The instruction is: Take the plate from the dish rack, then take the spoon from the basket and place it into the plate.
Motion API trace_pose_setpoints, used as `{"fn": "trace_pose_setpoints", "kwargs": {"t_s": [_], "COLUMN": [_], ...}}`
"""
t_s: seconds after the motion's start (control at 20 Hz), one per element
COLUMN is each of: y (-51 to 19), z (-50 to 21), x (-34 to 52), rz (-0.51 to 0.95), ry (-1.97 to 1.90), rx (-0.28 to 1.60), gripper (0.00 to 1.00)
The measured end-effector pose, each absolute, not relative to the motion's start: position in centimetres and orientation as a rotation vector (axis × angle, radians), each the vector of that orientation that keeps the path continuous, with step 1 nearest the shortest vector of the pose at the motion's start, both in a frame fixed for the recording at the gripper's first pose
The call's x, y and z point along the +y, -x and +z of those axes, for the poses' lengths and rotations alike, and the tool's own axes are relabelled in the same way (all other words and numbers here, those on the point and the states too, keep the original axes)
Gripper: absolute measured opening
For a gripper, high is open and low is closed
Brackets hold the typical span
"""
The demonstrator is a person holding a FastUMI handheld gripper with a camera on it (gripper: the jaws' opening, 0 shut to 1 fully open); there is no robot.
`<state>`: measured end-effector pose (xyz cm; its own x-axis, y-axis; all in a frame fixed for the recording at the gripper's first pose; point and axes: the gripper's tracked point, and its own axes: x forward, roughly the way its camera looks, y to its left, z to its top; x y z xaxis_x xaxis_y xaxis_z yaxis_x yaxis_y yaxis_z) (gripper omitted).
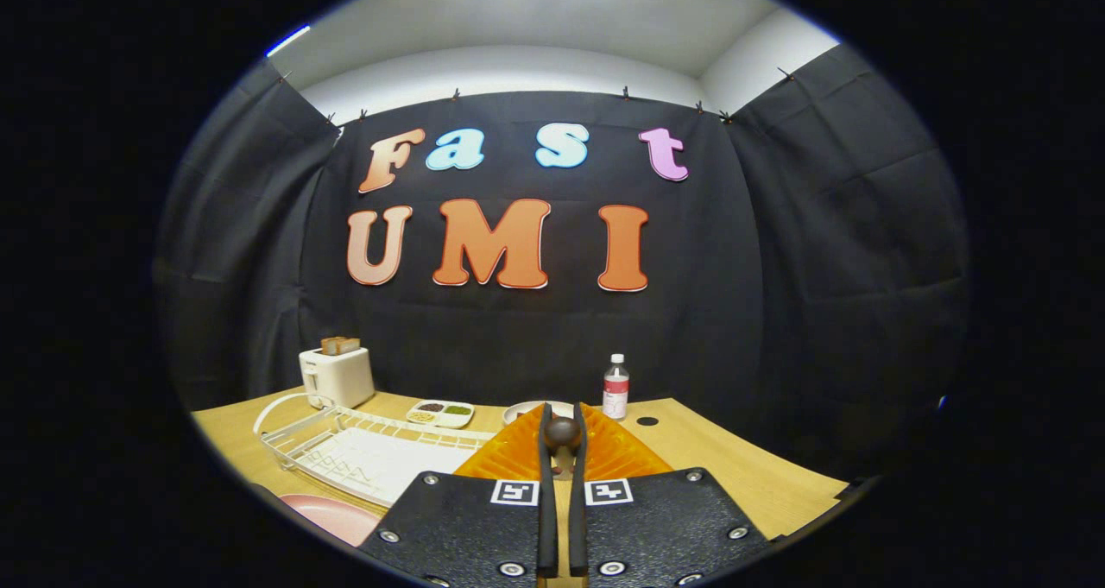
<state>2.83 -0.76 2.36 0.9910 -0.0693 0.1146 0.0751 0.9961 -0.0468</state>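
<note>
My gripper (562, 439) is shut on a dark brown spoon (561, 431); its rounded end sticks up between the fingertips and the rest is hidden between the fingers. A pink plate (332, 516) lies flat on the wooden table, low and to the left of the fingers, in front of the white wire dish rack (363, 454). The rack holds no dishes that I can see. A white rim (520, 410), possibly the basket, peeks out just beyond the fingertips.
A white toaster (337, 376) with bread stands at the back left. A divided dish of condiments (441, 413) sits behind the rack. A small bottle (615, 388) stands at the back right, beside a dark hole (647, 420) in the table.
</note>
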Motion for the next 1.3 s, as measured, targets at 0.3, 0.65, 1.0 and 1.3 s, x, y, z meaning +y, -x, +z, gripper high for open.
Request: {"fn": "trace_pose_setpoints", "kwargs": {"t_s": [0.3,0.65,1.0,1.3], "y": [0.6,3.6,3.7,2.3], "z": [0.7,-3.2,-7.6,-10.0], "x": [4.8,11.5,16.2,18.9], "rz": [0.007,0.118,0.177,0.212], "ry": [0.046,0.040,0.014,0.009], "rx": [-0.079,-0.021,0.039,0.056], "gripper": [0.05,0.05,0.05,0.05]}}
